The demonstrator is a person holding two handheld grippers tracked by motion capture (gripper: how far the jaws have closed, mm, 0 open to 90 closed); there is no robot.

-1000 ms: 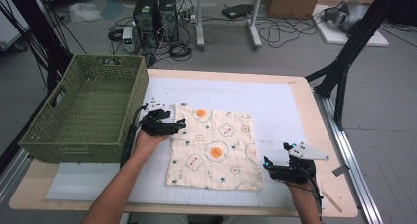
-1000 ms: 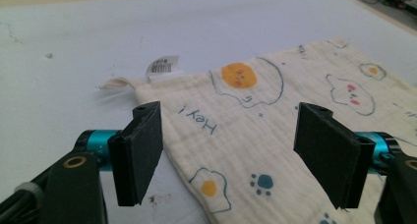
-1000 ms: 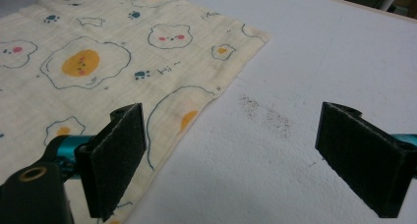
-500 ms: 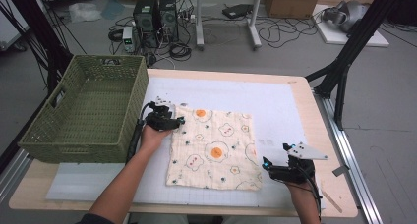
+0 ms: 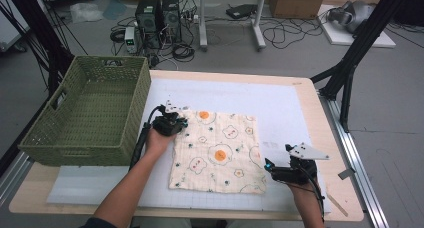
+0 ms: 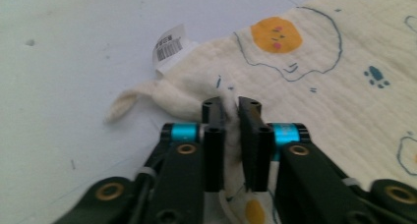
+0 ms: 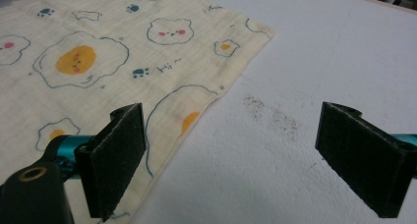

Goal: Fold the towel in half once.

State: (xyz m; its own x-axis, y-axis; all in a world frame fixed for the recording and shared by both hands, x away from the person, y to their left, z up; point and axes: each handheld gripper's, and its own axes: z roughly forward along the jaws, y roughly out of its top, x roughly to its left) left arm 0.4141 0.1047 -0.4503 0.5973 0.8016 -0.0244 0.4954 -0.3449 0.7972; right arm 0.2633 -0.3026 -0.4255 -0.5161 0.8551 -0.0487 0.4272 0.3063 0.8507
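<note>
Risk: left gripper (image 6: 231,117) just closed on cloth (image 5: 220,150) corner w/ thin bite, could slip; right gripper (image 7: 236,155) apart.

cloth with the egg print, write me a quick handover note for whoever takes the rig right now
Left gripper: jaws have just closed and are shut on a pinch of the cloth near its far left corner, by the white tag.
Right gripper: open, low over the white mat at the cloth's near right edge, one jaw above the cloth and one above the mat; nothing gripped.
Things: the cloth lies mostly flat on the mat; the green basket stands to its left.
Done: one corner gripped.
Left: probably grip the right side, then lift or fold the cloth, perhaps into the basket.
</note>
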